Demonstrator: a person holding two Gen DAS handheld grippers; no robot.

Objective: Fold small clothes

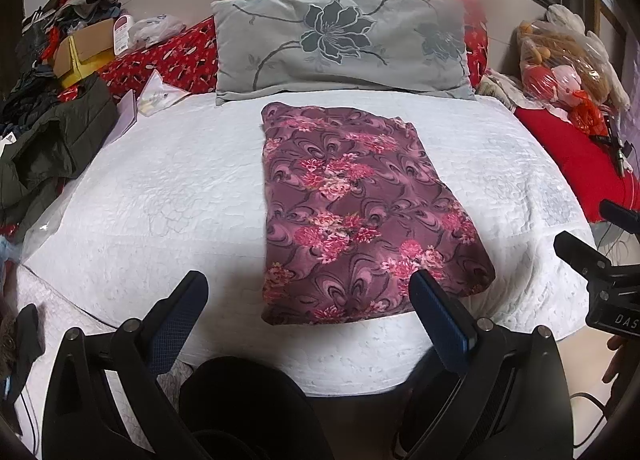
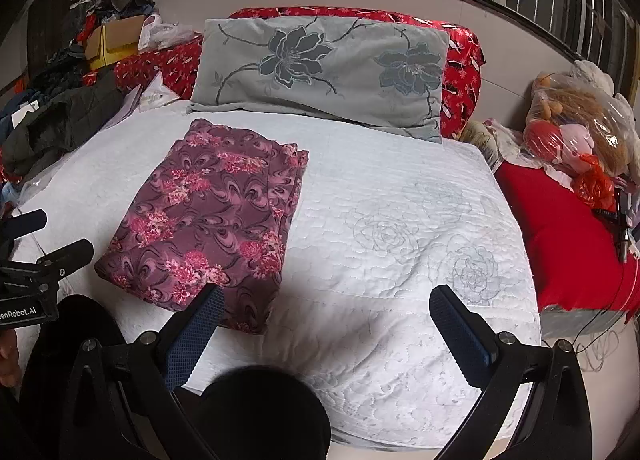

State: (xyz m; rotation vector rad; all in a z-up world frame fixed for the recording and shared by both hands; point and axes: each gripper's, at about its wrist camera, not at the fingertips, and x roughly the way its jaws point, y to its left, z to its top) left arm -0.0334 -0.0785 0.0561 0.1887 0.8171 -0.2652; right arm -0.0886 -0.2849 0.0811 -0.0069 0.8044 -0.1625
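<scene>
Your left tool (image 1: 308, 296) is spread wide, holding nothing; your right tool (image 2: 326, 310) likewise. The floral garment (image 1: 356, 211) lies folded in a rectangle on the white bedspread (image 1: 160, 195), just below the grey pillow (image 1: 340, 39). Its layered edges on the right seem slightly uneven, though fisheye distortion blurs that.

folded floral garment (image 1: 360, 215), white quilt (image 1: 168, 195), gripper (image 1: 308, 292) parted

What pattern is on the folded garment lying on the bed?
The folded garment has pink flower clusters on a purple swirl print, clearest in the left wrist view.
</scene>
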